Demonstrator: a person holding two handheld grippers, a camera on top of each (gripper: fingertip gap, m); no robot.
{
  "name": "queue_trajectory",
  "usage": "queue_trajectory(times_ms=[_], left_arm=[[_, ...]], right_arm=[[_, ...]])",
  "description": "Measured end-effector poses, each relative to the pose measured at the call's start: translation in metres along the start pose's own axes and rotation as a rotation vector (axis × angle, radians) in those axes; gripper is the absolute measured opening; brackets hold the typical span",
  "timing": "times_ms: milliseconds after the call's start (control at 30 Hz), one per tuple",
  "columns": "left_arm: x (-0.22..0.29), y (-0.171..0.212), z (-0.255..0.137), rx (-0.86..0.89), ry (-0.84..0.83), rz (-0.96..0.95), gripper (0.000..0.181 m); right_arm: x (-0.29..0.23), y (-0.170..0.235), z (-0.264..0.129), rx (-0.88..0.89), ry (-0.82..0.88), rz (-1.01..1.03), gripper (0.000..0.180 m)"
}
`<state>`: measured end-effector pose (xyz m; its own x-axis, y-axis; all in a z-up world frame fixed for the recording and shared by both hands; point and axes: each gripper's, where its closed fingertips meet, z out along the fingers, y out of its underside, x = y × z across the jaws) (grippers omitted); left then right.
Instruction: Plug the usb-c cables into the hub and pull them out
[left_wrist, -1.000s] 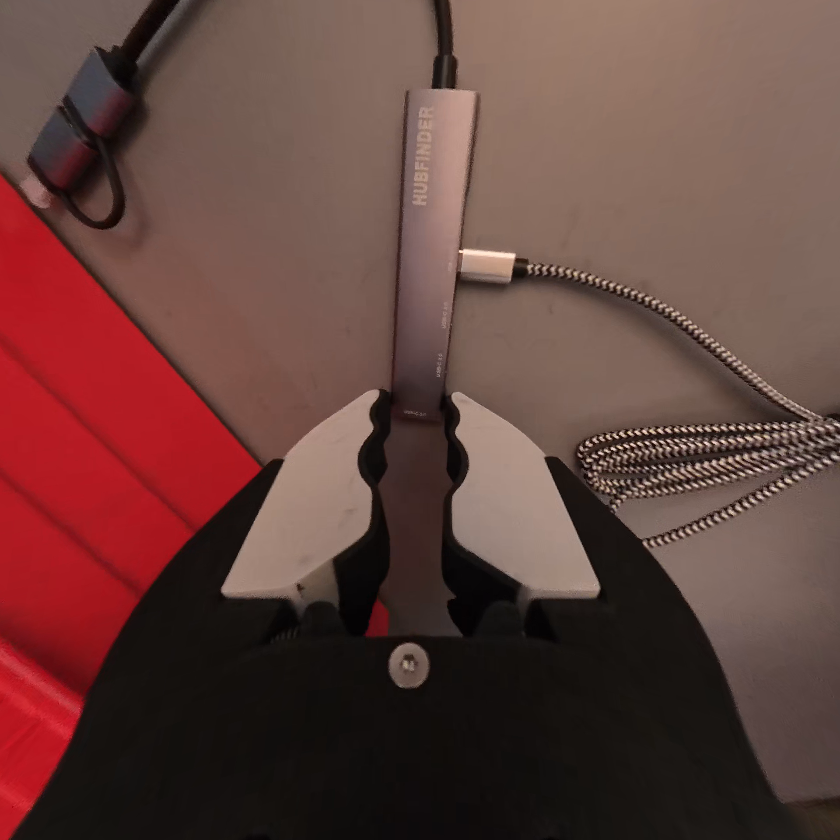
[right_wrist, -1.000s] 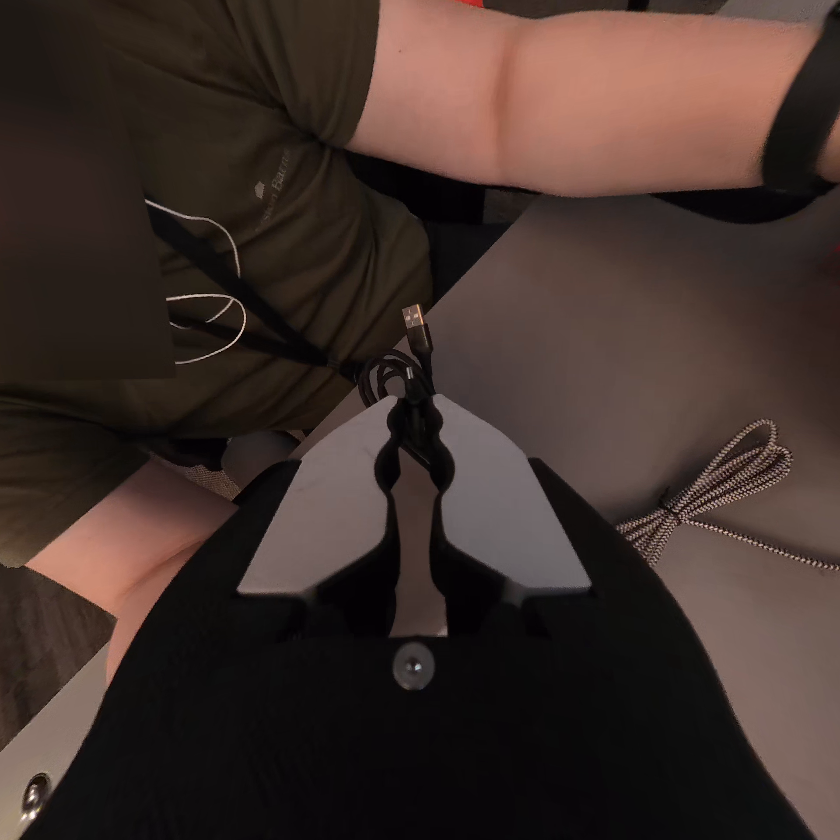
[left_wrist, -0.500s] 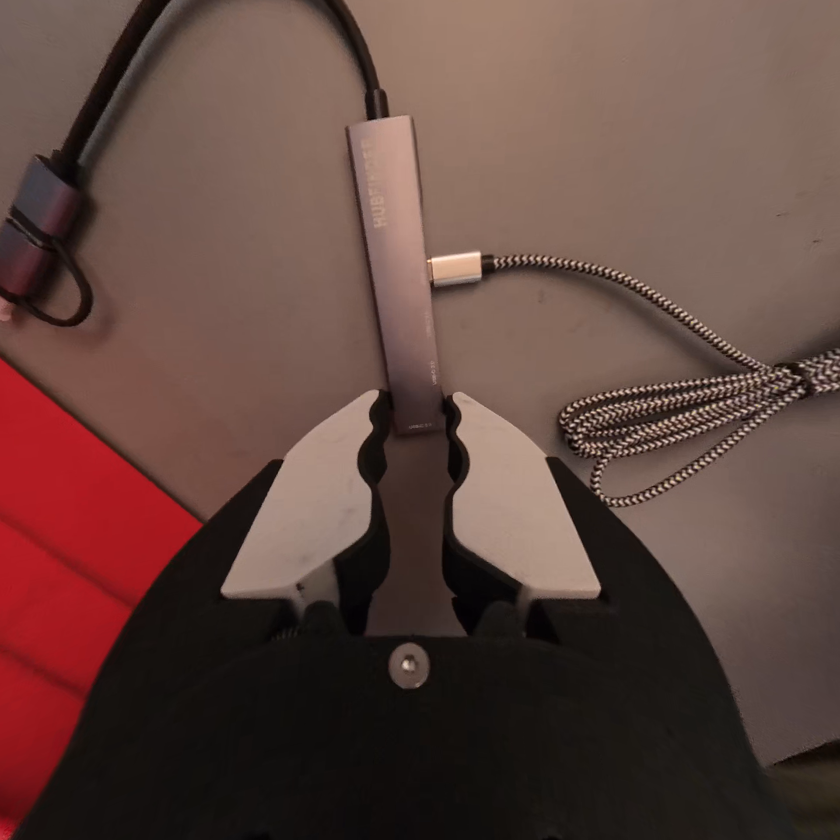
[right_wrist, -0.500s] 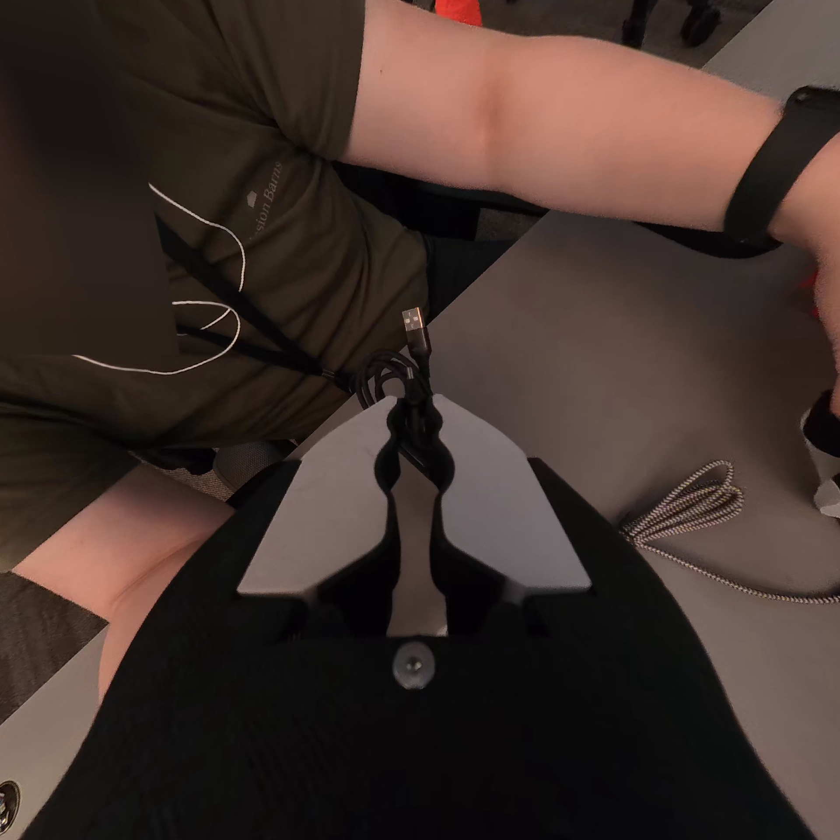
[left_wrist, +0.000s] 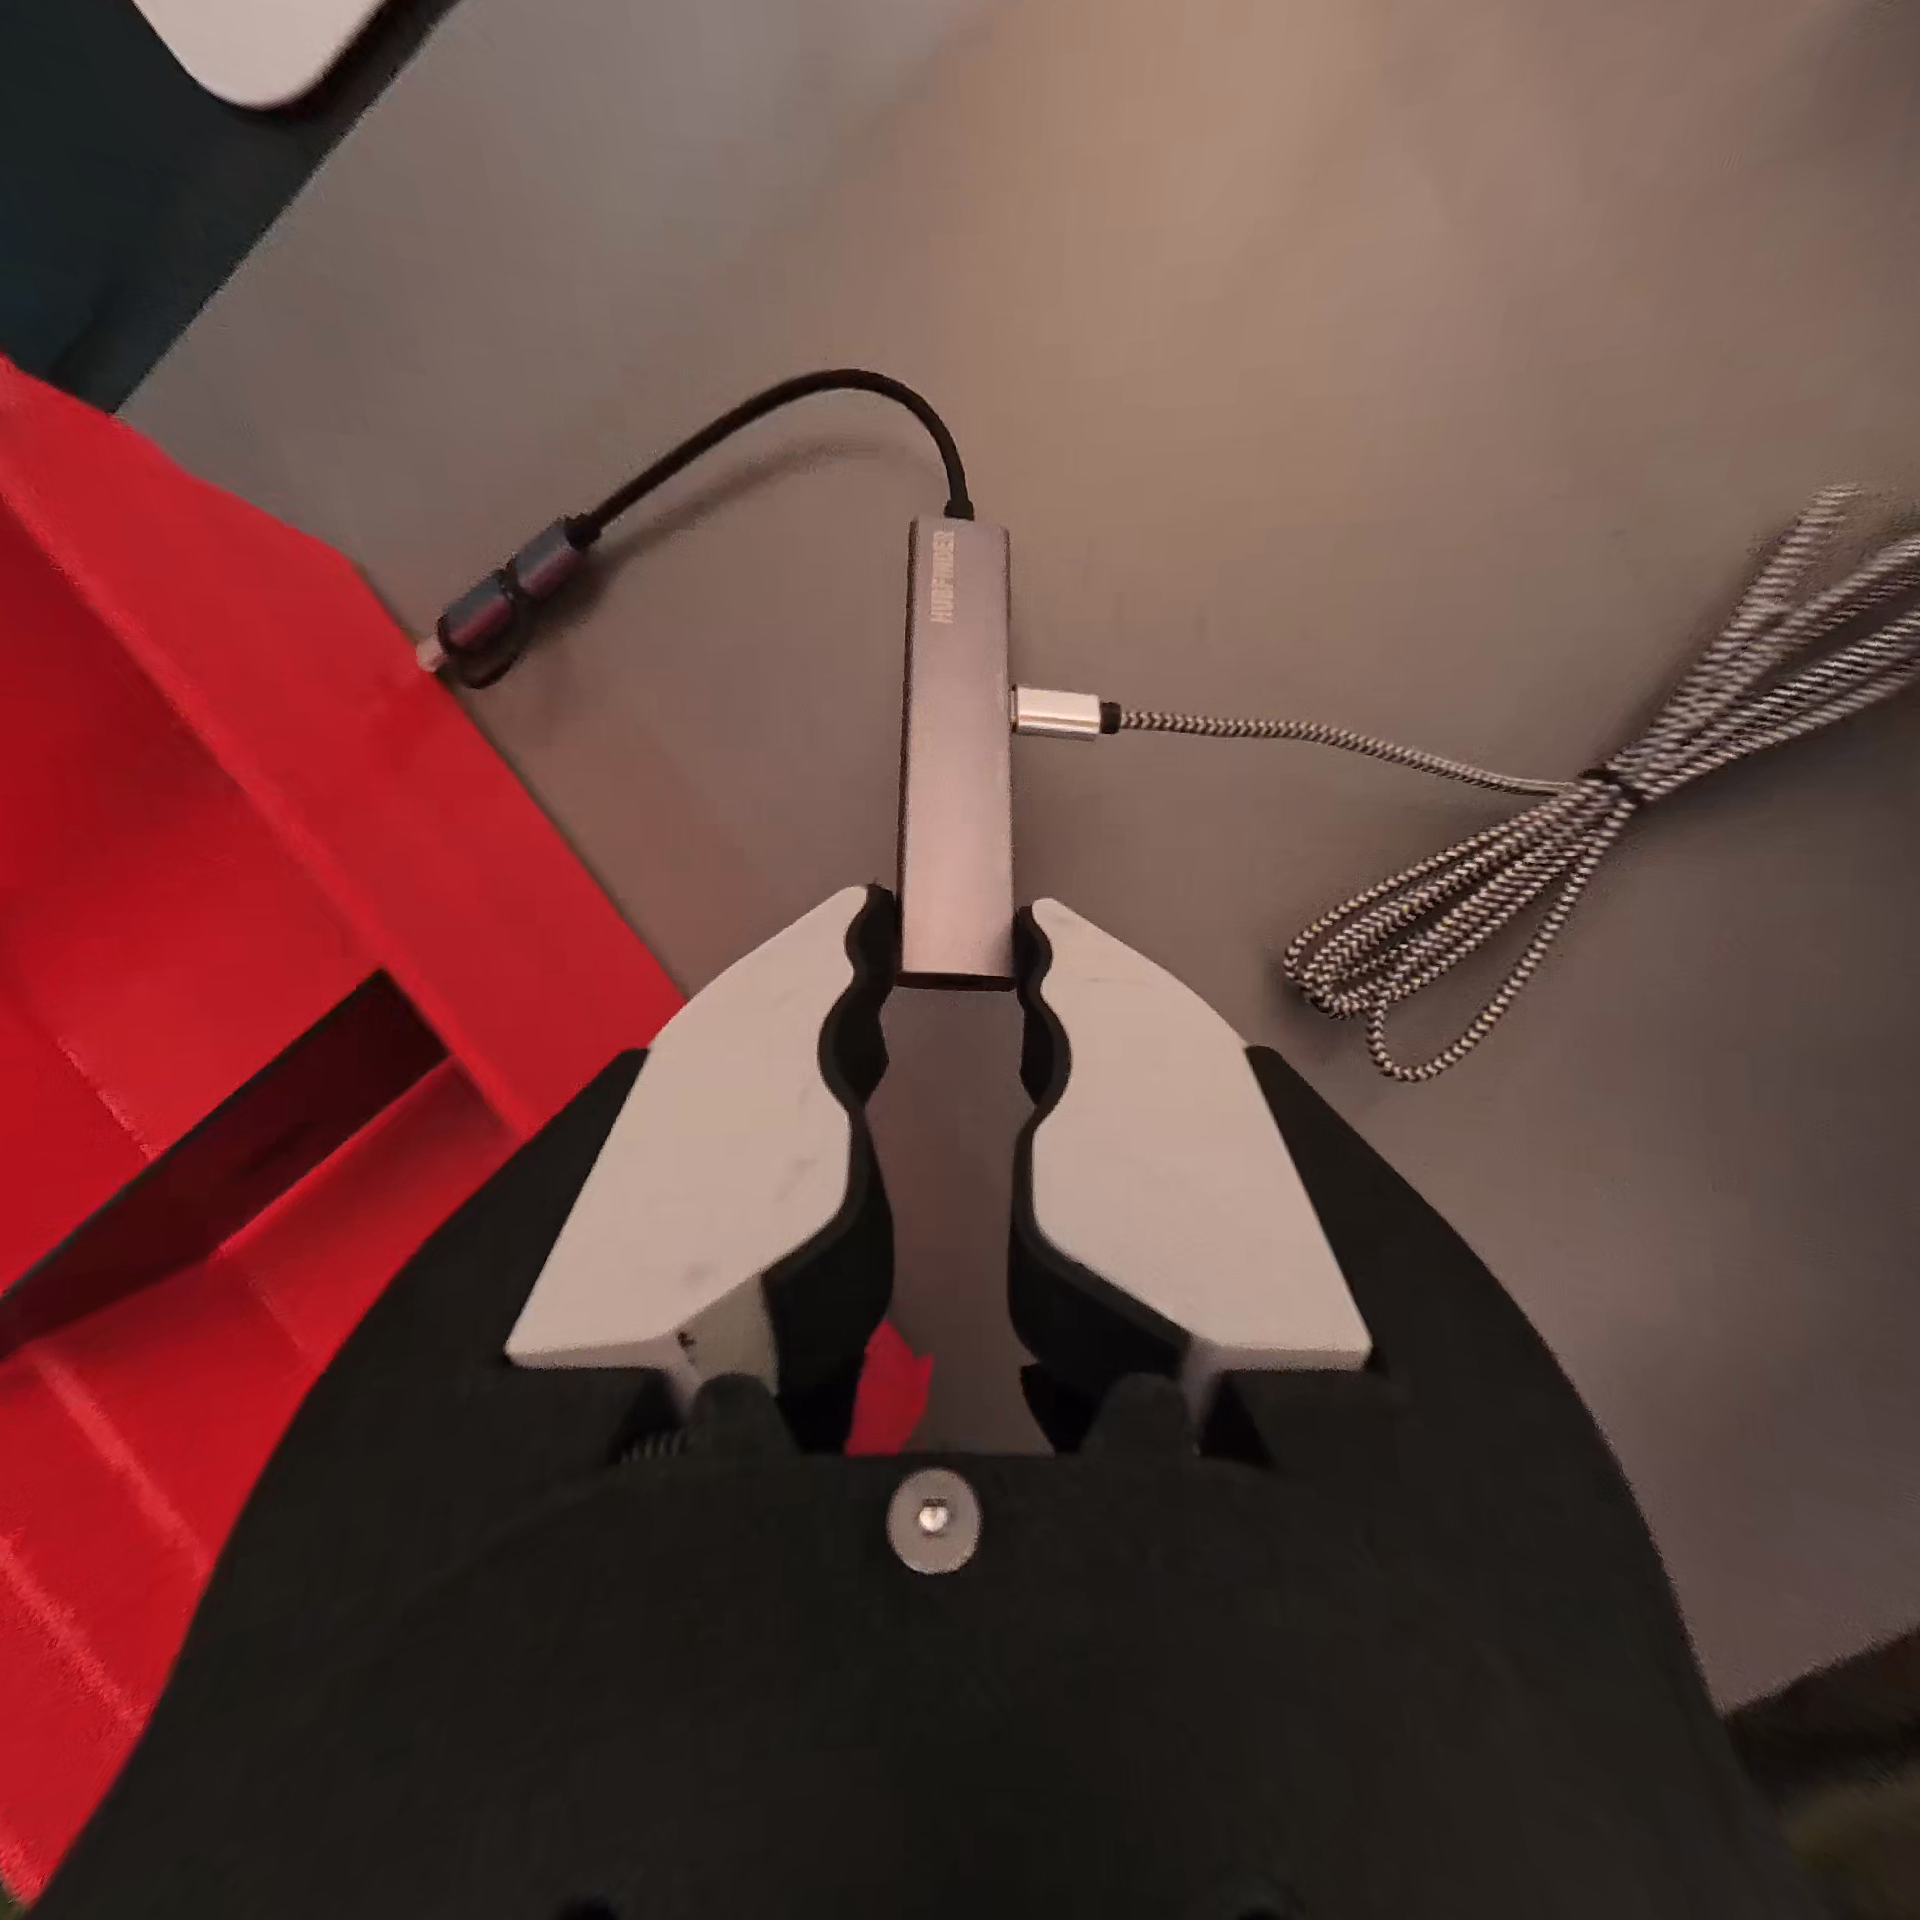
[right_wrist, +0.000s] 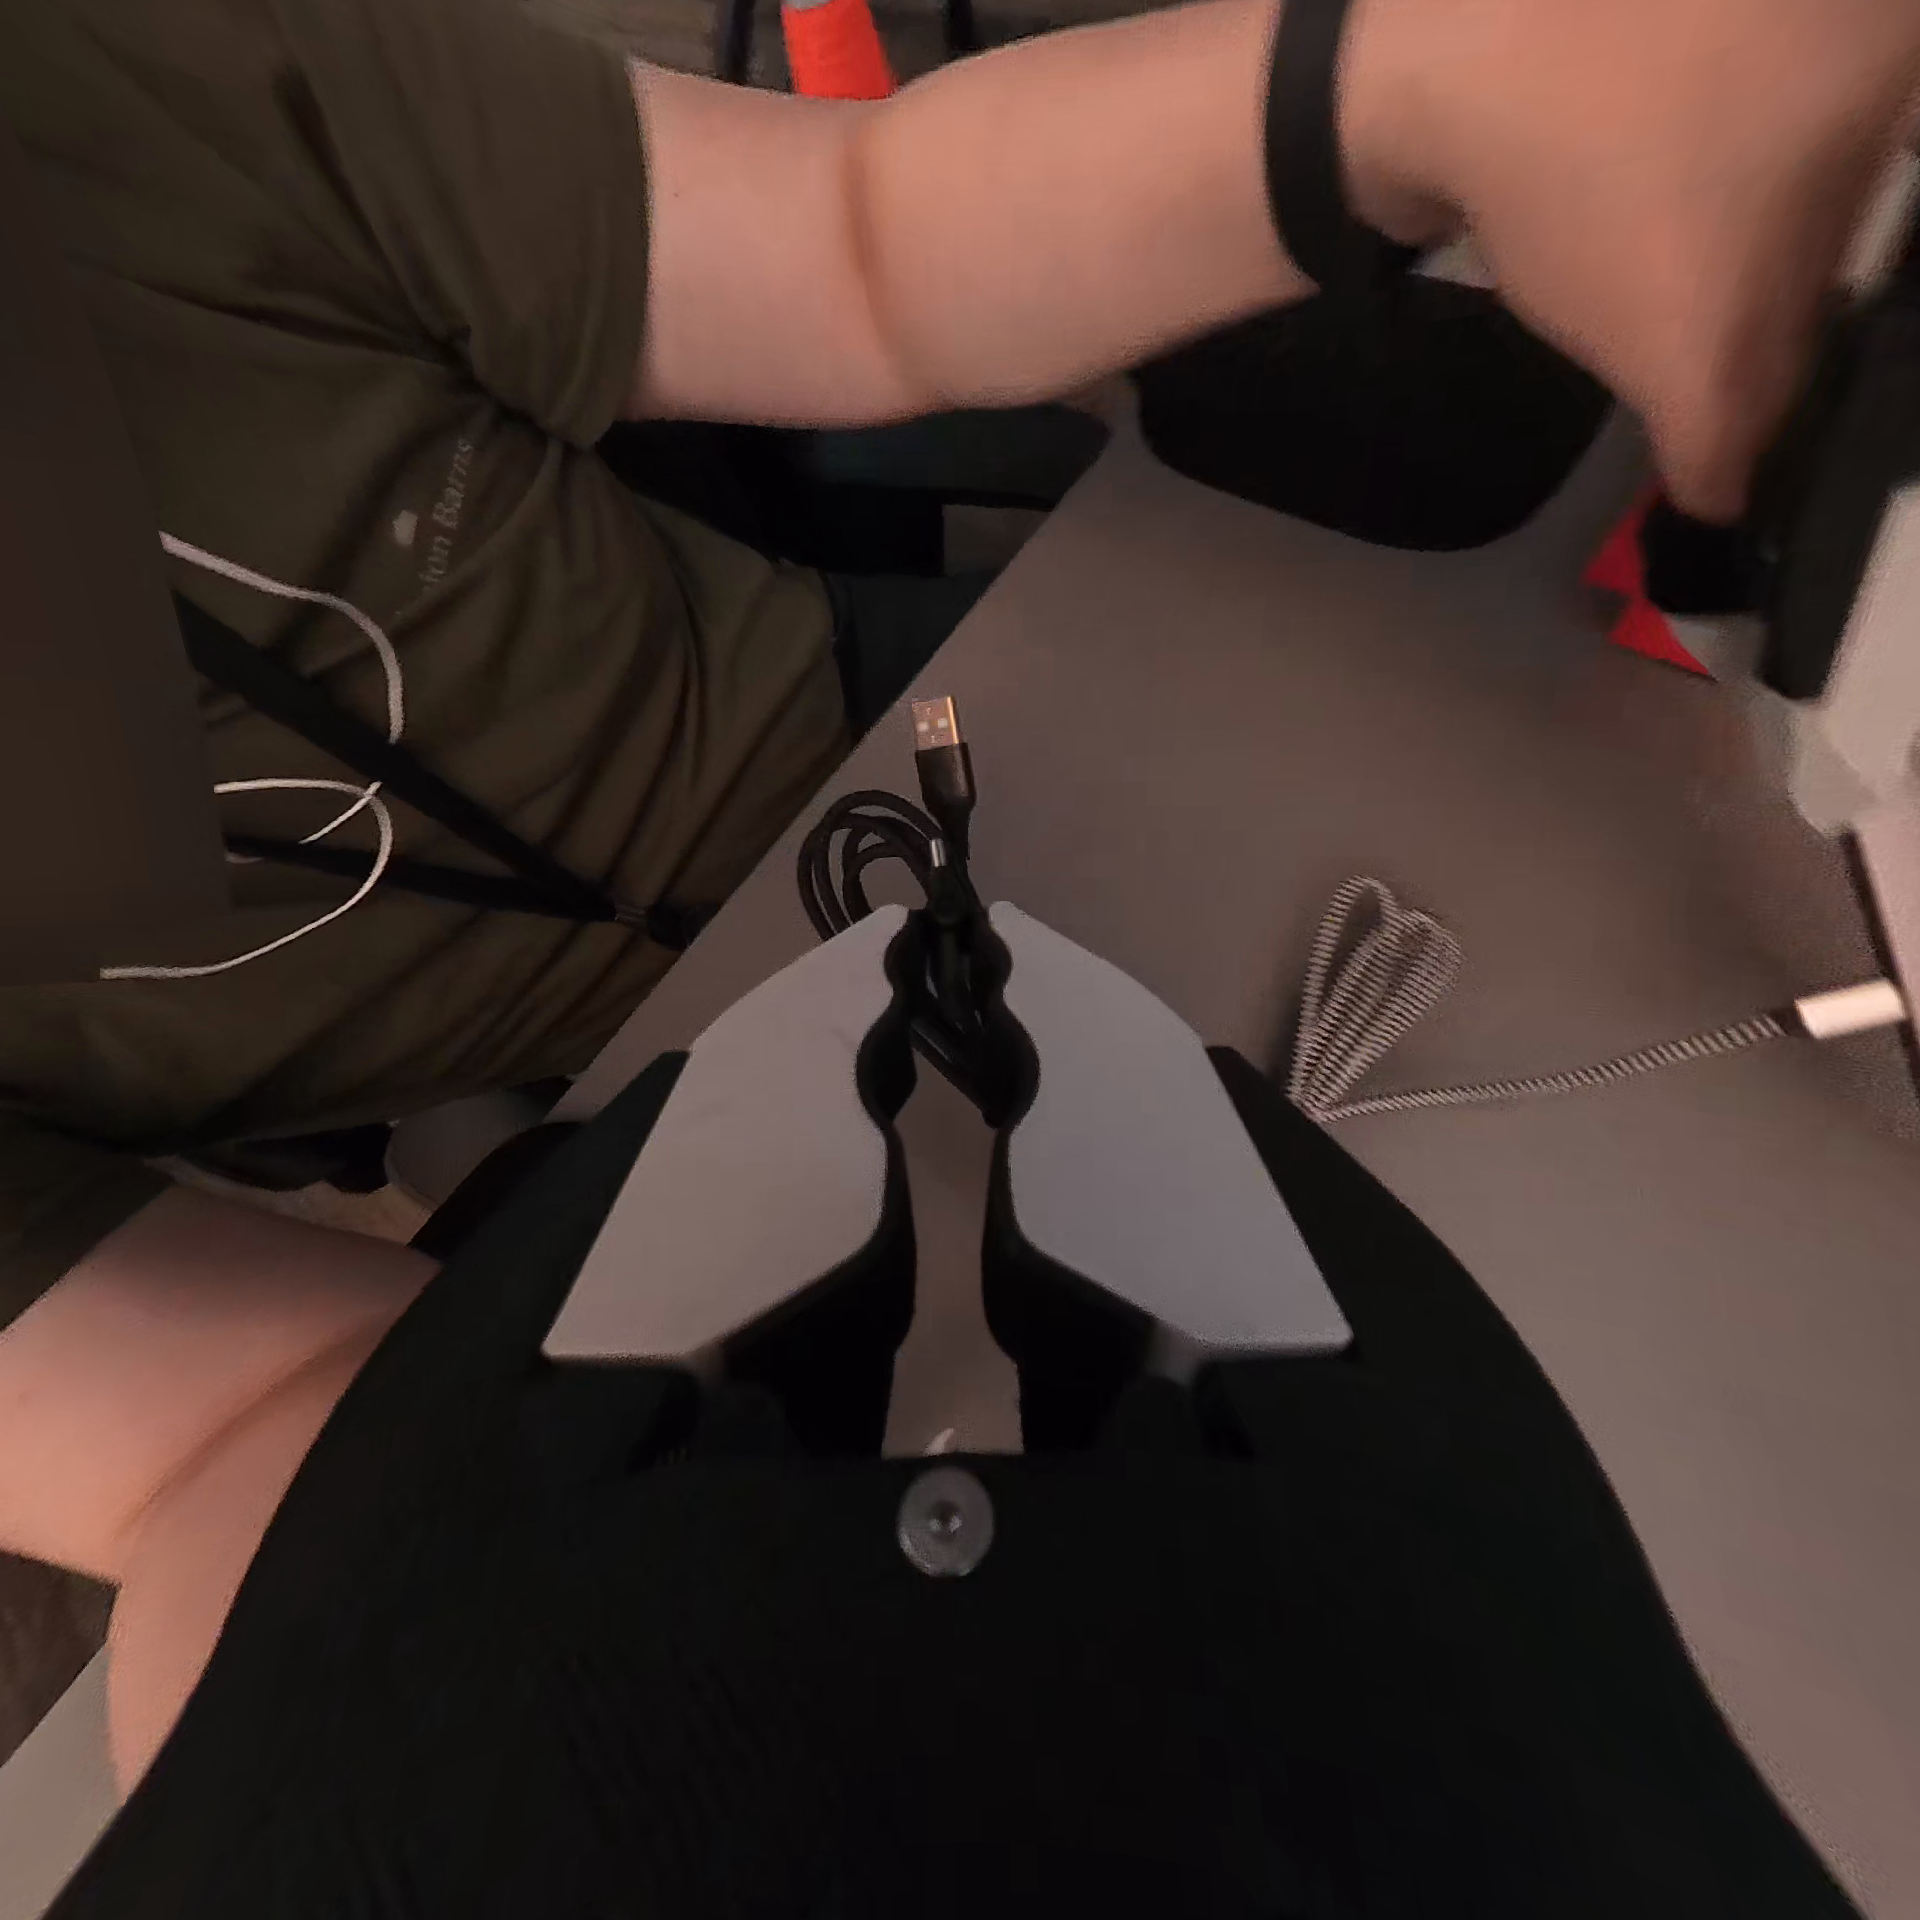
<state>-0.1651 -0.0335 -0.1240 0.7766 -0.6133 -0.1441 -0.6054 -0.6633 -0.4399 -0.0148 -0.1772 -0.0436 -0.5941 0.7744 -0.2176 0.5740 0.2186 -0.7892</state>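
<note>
Hub (left_wrist: 956, 748) lies on the grey table (left_wrist: 1351, 364), its near end clamped by the left gripper (left_wrist: 956, 935); the braided cable (left_wrist: 1299, 727) sits plugged into its right side. Right gripper (right_wrist: 945, 925) clenches the bundled black cable (right_wrist: 883, 862), seemingly not yet plugged.

Left wrist view: looks steeply down, close, over its tool (left_wrist: 956, 940) onto grey tabletop (left_wrist: 1351, 364). Right wrist view: close above tabletop (right_wrist: 1247, 727), facing the person's torso (right_wrist: 364, 416). Shared: braided cable (left_wrist: 1455, 894) (right_wrist: 1371, 966), silver plug (left_wrist: 1055, 713) (right_wrist: 1844, 1010).
</note>
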Motion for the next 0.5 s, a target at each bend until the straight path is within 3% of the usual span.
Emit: queue_trajectory(times_ms=[267, 400, 500], left_arm=[[0.001, 0.022, -0.059, 0.074, -0.077, -0.015, 0.022], [0.0, 0.033, -0.081, 0.067, -0.106, -0.013, 0.022], [-0.006, 0.038, -0.093, 0.05, -0.127, -0.009, 0.022]], right_arm=[[0.068, -0.01, 0.008, 0.015, 0.293, 0.147, 0.008], [0.085, 0.004, 0.034, -0.116, 0.328, 0.208, 0.008], [0.081, 0.007, 0.052, -0.141, 0.248, 0.221, 0.008]])
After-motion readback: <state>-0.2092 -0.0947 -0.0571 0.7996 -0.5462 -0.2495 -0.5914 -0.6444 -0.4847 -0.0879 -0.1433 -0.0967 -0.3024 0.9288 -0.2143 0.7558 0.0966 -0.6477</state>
